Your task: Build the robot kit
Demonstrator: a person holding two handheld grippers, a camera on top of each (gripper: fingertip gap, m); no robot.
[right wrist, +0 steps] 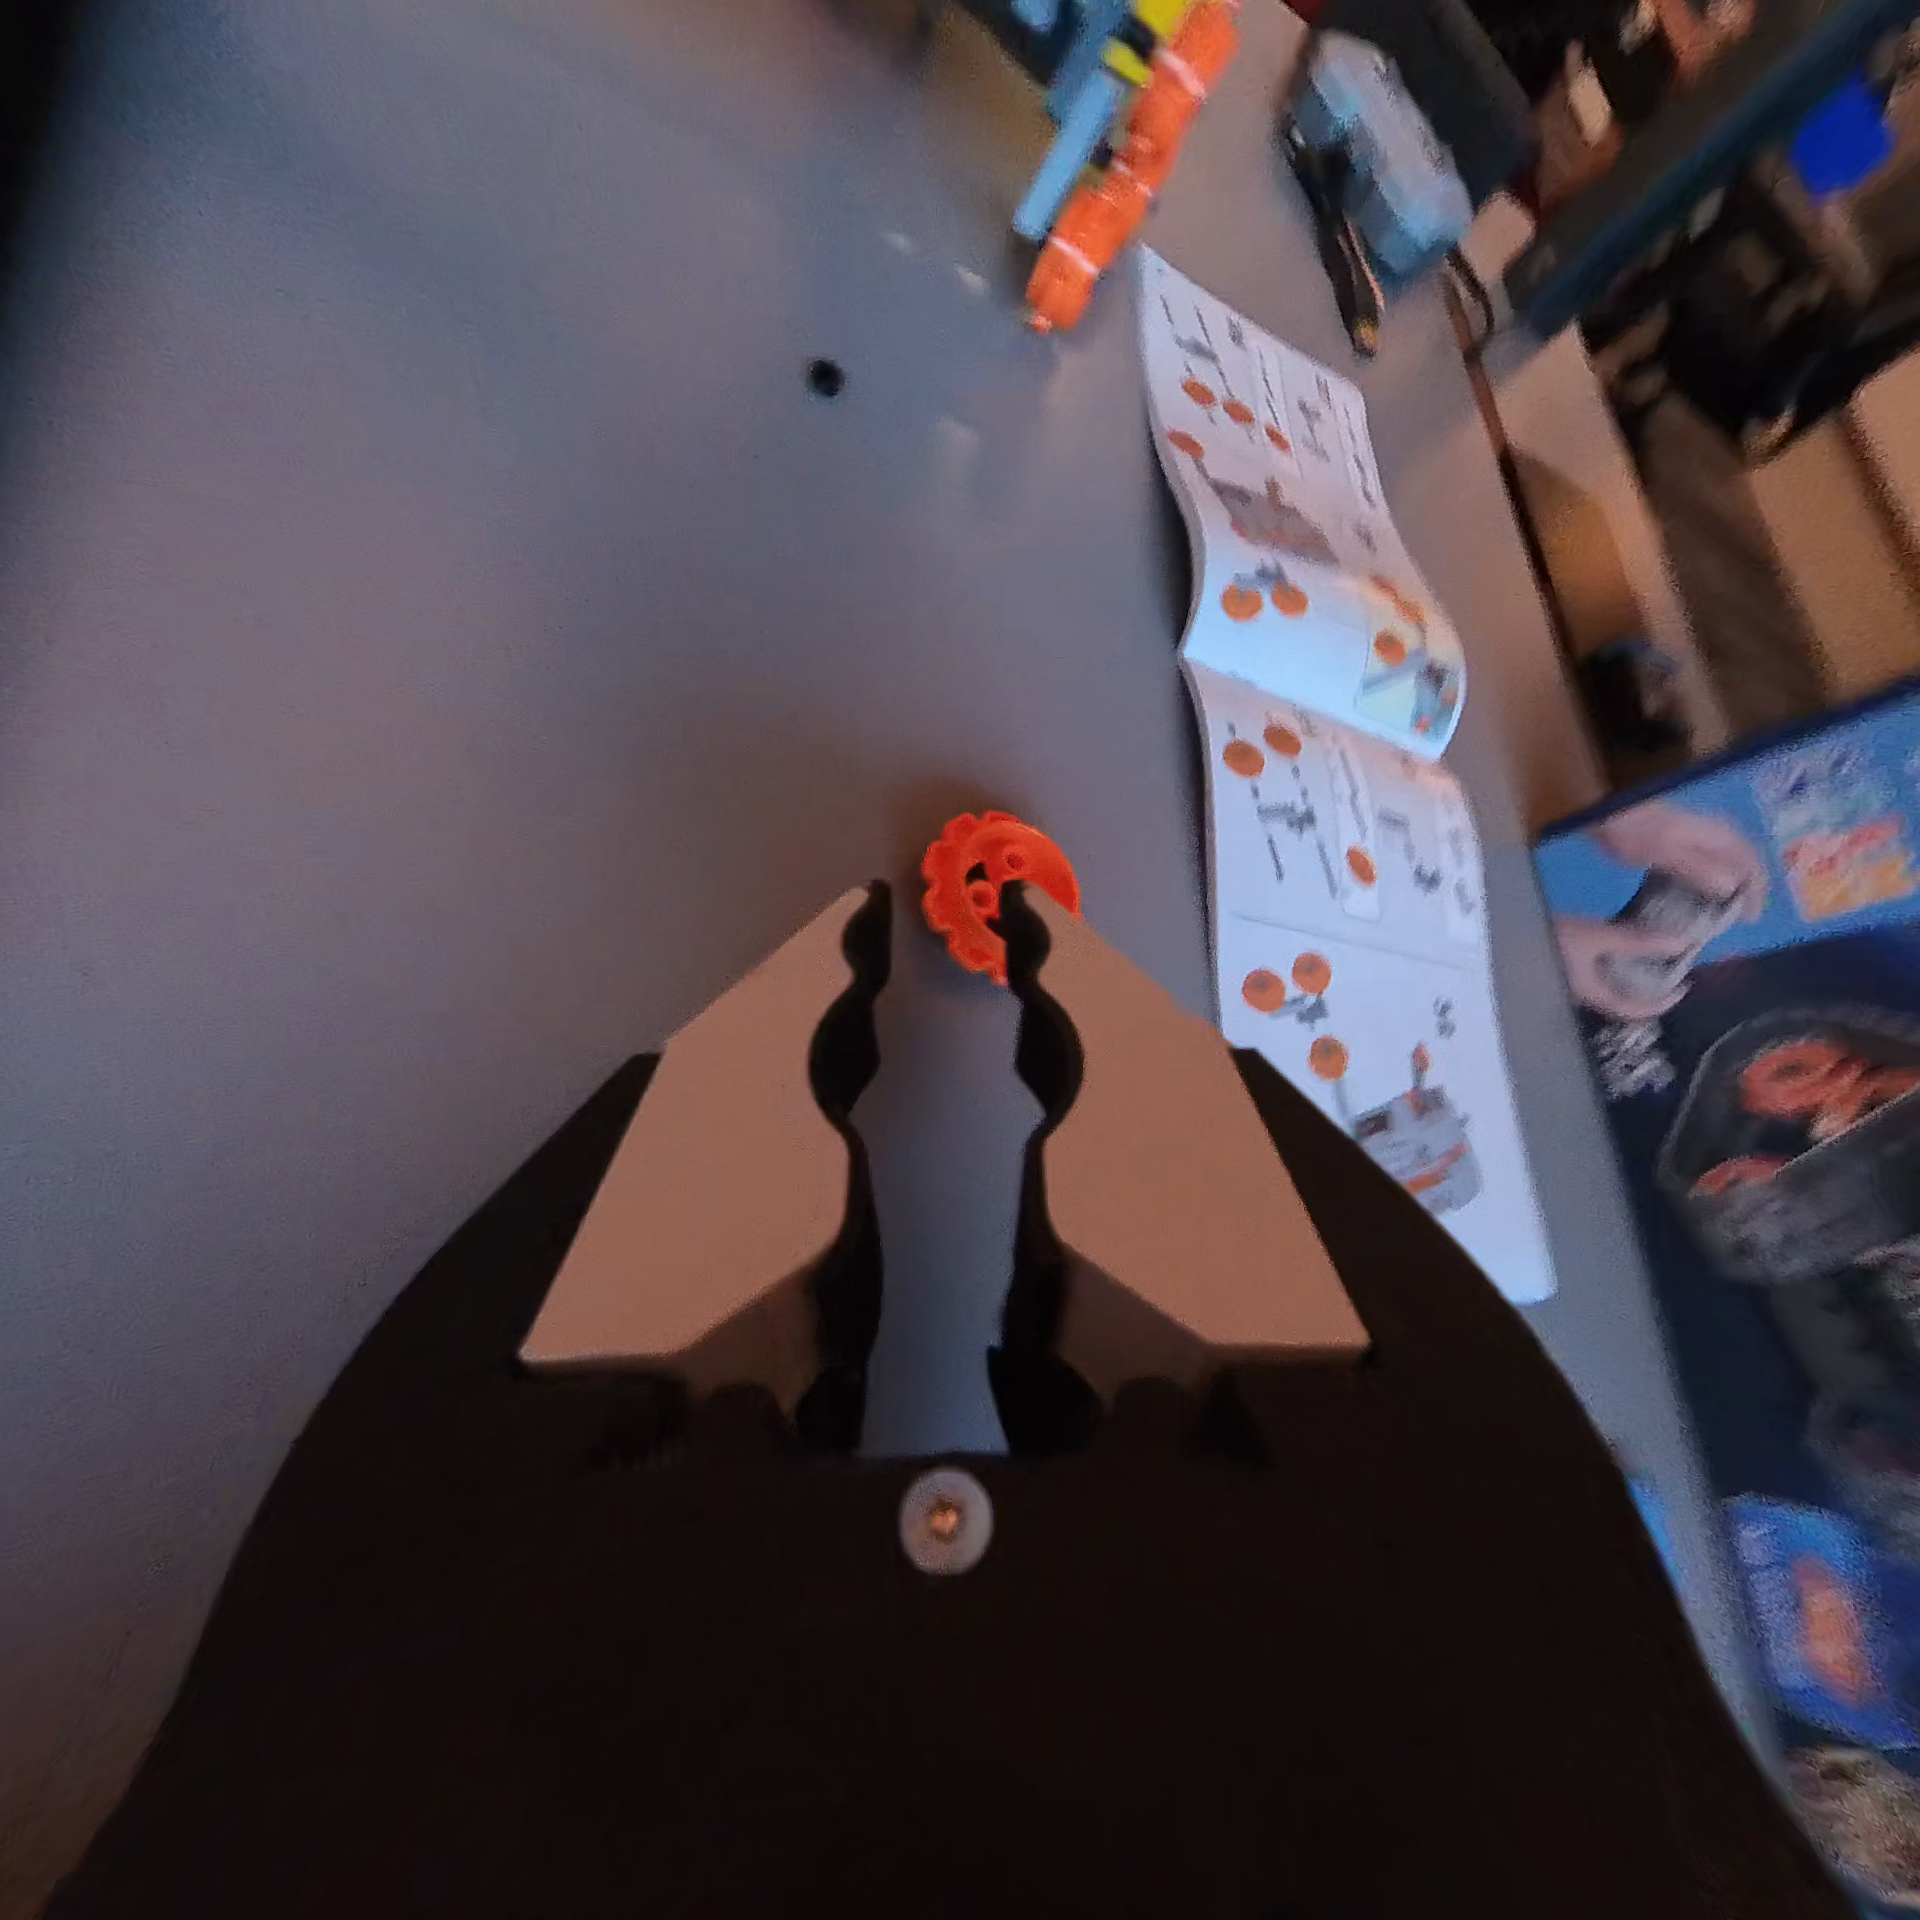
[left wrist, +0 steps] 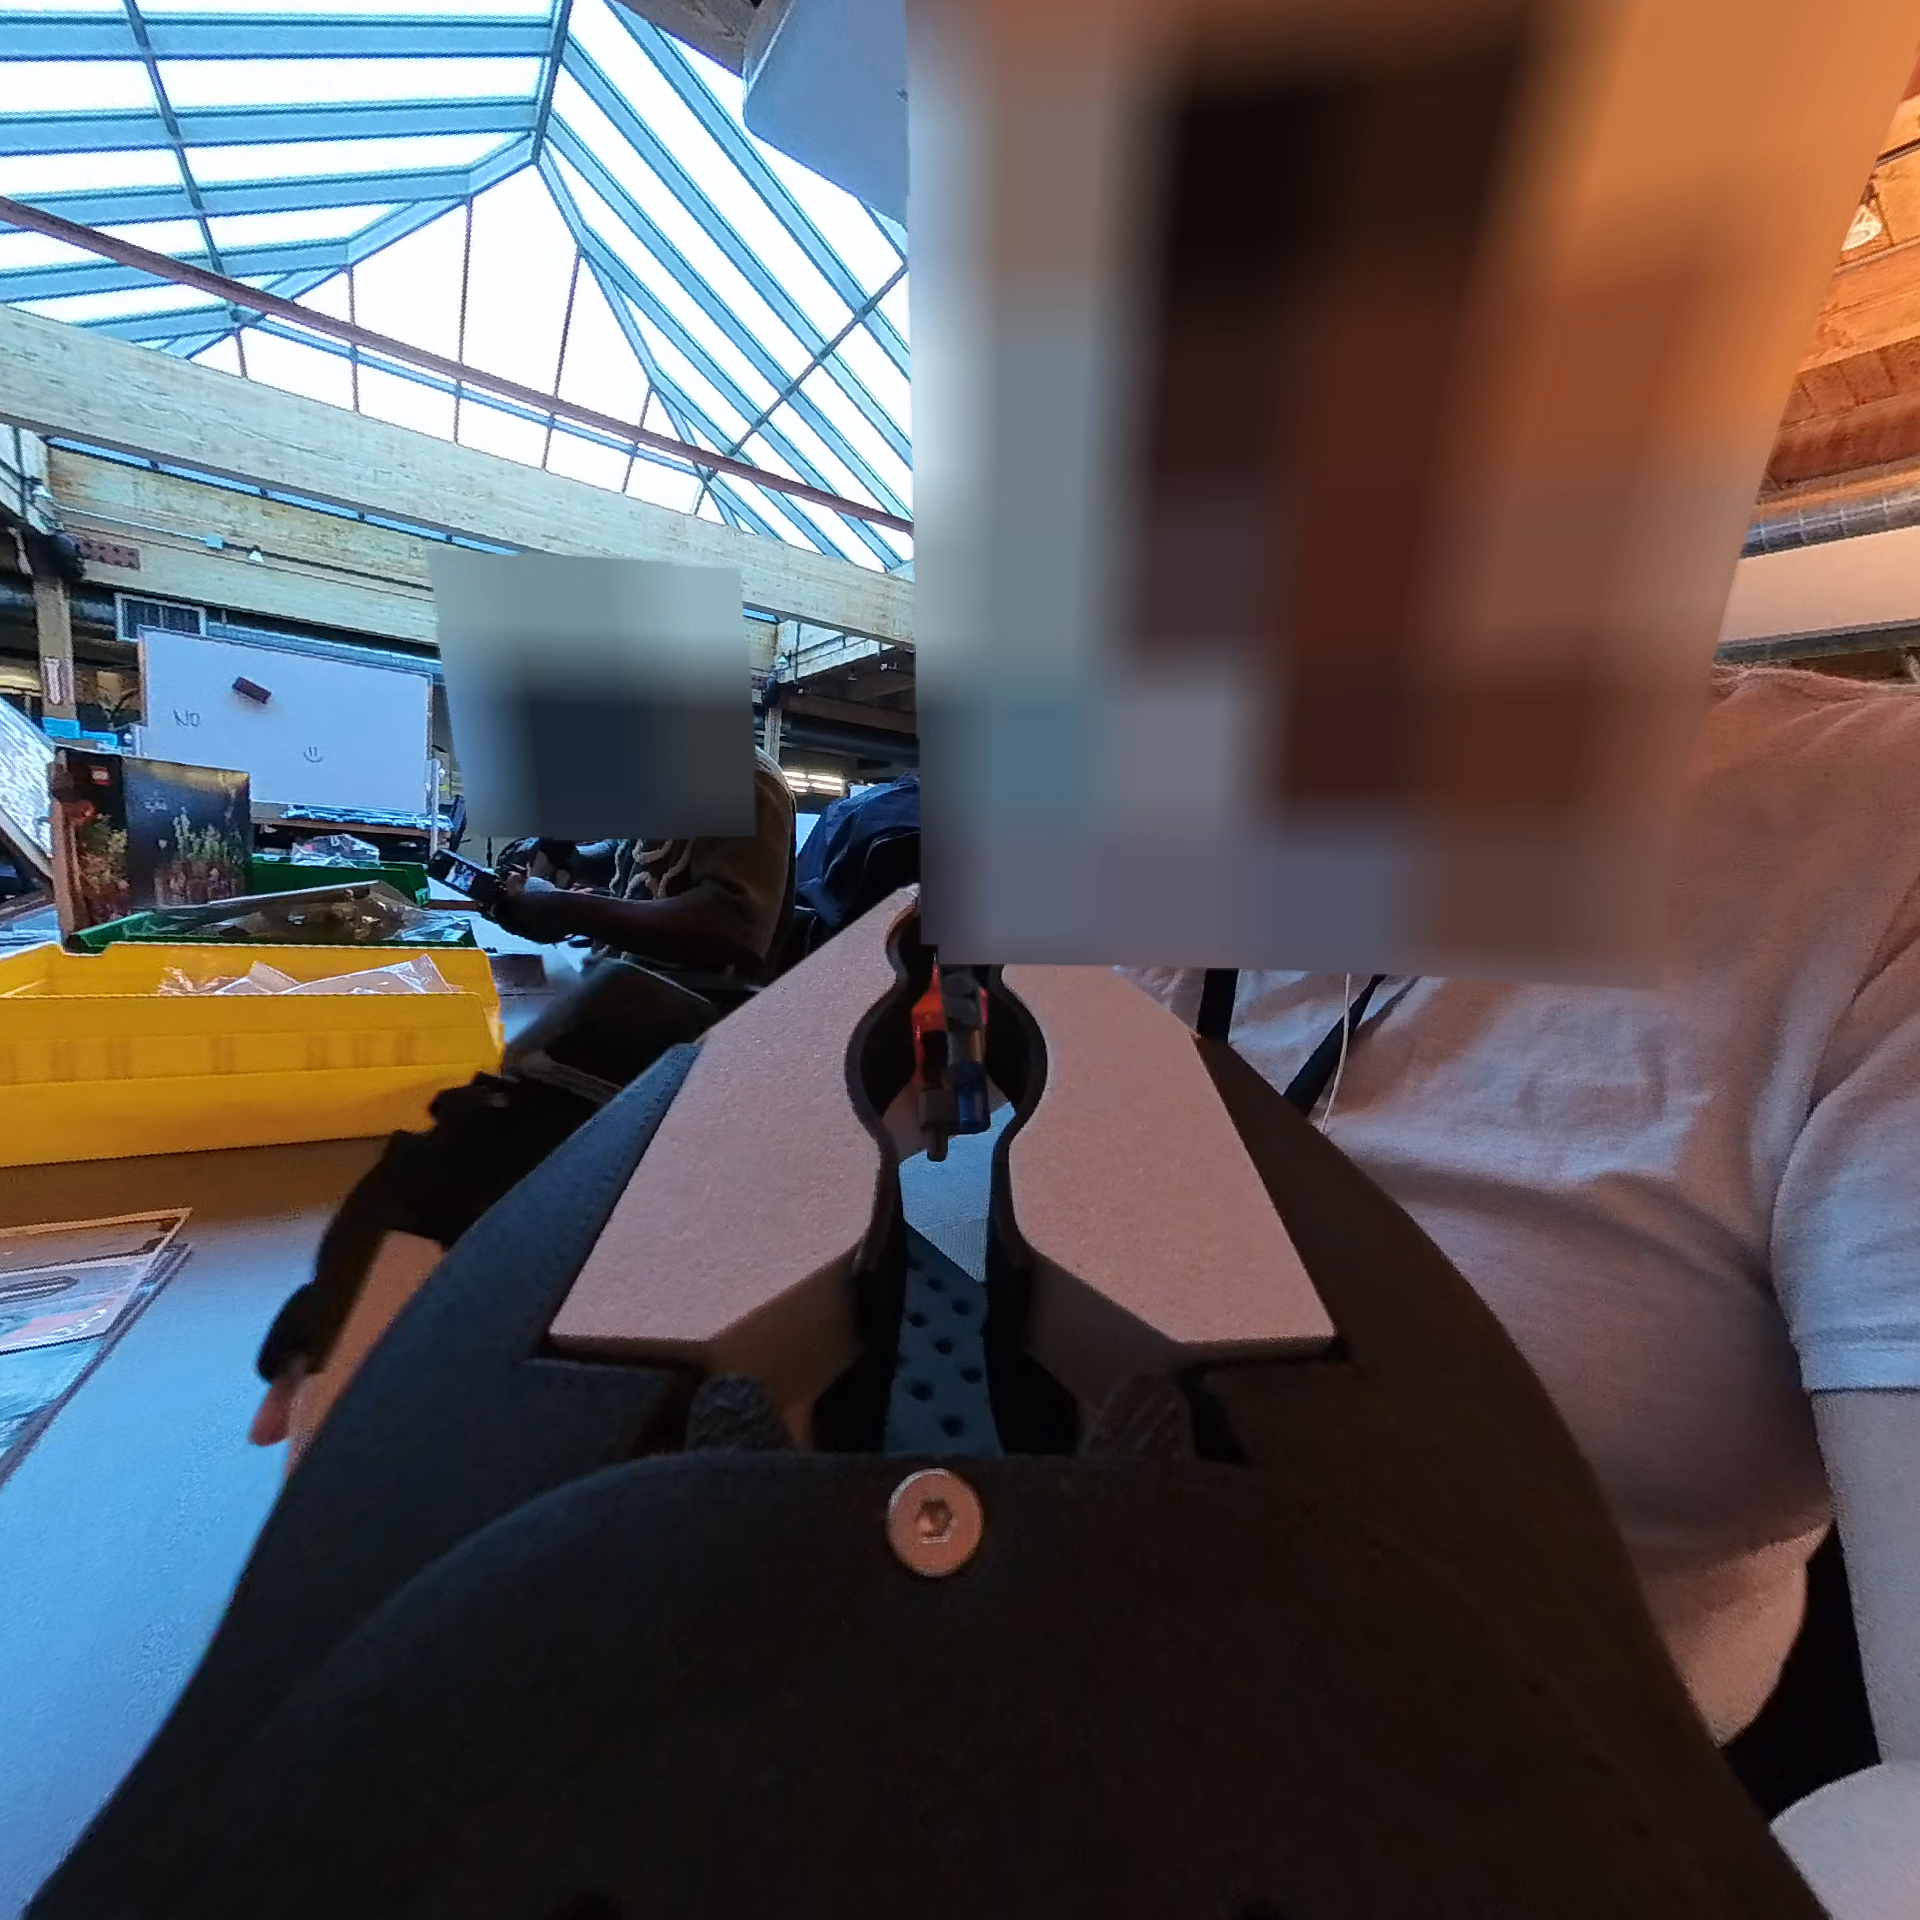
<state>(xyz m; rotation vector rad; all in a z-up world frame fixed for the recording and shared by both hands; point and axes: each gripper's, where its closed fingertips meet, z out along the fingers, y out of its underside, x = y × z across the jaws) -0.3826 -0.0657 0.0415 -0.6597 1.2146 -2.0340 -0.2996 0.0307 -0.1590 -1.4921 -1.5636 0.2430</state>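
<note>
In the left wrist view my left gripper (left wrist: 951,997) points up toward a person in a white T-shirt (left wrist: 1558,1247). Its jaws are shut on a small brick assembly (left wrist: 948,1060) of orange, grey and blue parts with a black pin sticking down. In the right wrist view my right gripper (right wrist: 951,899) is open, low over the grey table (right wrist: 468,623). An orange gear-like brick piece (right wrist: 982,883) lies on the table at the tips. It touches the right fingertip (right wrist: 1039,935), which partly hides it, and is apart from the left one.
An open instruction booklet (right wrist: 1340,831) and a blue box (right wrist: 1745,1039) lie to the right. An orange, blue and yellow brick build (right wrist: 1122,177) and a small black piece (right wrist: 824,376) lie farther off. A yellow bin (left wrist: 239,1049), a gloved hand (left wrist: 395,1226) and a seated person (left wrist: 675,894) are at left. My hands' fingertips stand some 25 cm from each other.
</note>
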